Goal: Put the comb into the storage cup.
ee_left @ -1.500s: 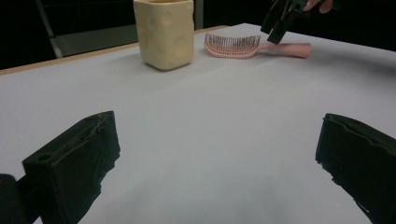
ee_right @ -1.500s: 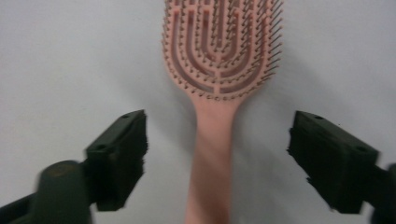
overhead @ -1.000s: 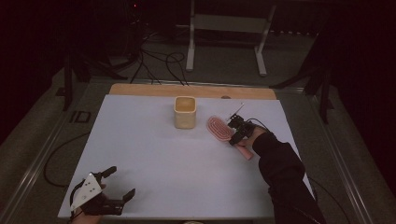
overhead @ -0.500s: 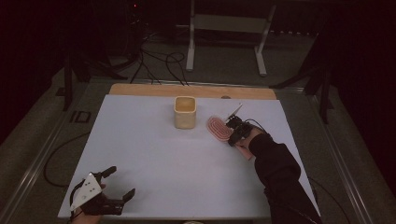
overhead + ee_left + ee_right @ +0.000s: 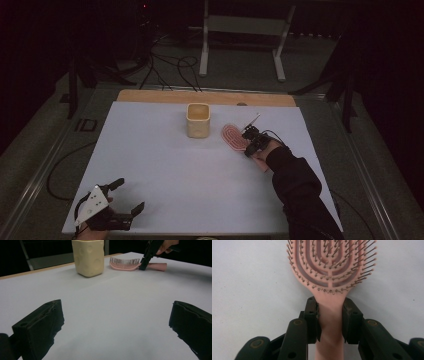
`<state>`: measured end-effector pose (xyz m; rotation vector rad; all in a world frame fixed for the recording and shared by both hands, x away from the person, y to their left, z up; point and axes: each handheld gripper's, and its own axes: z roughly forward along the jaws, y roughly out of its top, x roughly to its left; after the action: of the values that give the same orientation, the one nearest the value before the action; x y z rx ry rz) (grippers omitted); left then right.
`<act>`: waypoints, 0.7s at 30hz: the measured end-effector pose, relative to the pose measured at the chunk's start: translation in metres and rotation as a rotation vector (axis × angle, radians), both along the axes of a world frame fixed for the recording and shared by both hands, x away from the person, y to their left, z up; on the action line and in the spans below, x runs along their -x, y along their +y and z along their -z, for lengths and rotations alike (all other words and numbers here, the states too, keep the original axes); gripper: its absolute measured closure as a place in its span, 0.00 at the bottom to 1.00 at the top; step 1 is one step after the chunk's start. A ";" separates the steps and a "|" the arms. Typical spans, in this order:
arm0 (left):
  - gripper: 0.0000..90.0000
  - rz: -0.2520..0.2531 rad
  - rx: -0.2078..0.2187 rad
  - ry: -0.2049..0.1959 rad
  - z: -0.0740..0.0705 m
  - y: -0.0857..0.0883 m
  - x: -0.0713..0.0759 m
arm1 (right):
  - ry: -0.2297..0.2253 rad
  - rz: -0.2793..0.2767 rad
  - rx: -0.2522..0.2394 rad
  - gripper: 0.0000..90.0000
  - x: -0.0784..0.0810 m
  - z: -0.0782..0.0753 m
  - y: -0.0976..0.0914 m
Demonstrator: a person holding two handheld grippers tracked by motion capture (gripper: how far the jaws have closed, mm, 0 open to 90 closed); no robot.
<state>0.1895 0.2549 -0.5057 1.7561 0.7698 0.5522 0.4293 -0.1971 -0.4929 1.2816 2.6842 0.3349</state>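
A pink hairbrush (image 5: 233, 136) (image 5: 329, 265) lies bristles up on the white table (image 5: 175, 165), right of a cream cup (image 5: 198, 120). My right gripper (image 5: 248, 142) (image 5: 330, 305) stands over the brush's neck. Its jaws have just been closing and now press on both sides of the handle, just below the bristle head. The left gripper view shows the brush (image 5: 125, 263) flat on the table with the right gripper (image 5: 143, 266) tipped down onto it. My left gripper (image 5: 130, 195) (image 5: 117, 322) rests open near the front left corner with nothing between its jaws.
The cream cup (image 5: 88, 257) has round dimples and stands upright, a short way left of the brush head. A wooden strip (image 5: 205, 97) runs along the table's far edge. Cables (image 5: 170, 65) and a stand's legs (image 5: 240, 50) lie on the floor beyond.
The right gripper's jaws have drawn in around the brush handle. Both hands stay where they were, and the brush has not shifted.
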 end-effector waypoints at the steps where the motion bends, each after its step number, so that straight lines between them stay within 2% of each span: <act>1: 0.00 0.000 0.004 0.001 0.000 0.000 0.000 | -0.007 0.003 -0.003 0.78 0.001 0.000 -0.001; 8: 0.00 -0.001 0.000 0.003 0.000 -0.001 -0.001 | -0.047 -0.008 -0.026 0.78 0.006 0.000 -0.004; 9: 0.00 -0.001 0.000 0.004 0.000 -0.001 -0.001 | -0.048 -0.011 -0.042 0.78 0.006 -0.001 -0.005; 11: 0.00 0.000 -0.004 0.004 0.000 -0.001 -0.001 | -0.073 -0.007 -0.052 0.78 0.008 -0.003 -0.005; 17: 0.00 0.001 -0.002 0.005 0.000 -0.001 -0.001 | -0.129 -0.026 -0.135 0.78 0.013 -0.014 -0.009; 19: 0.00 -0.001 0.000 0.005 0.000 0.000 -0.001 | -0.159 -0.030 -0.147 0.78 0.016 -0.017 -0.009; 21: 0.00 -0.001 0.001 0.006 0.000 0.000 -0.001 | -0.169 -0.033 -0.176 0.78 0.019 -0.019 -0.010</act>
<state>0.1906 0.2549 -0.5061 1.7572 0.7751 0.5479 0.4104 -0.2069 -0.4741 1.1939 2.5820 0.6662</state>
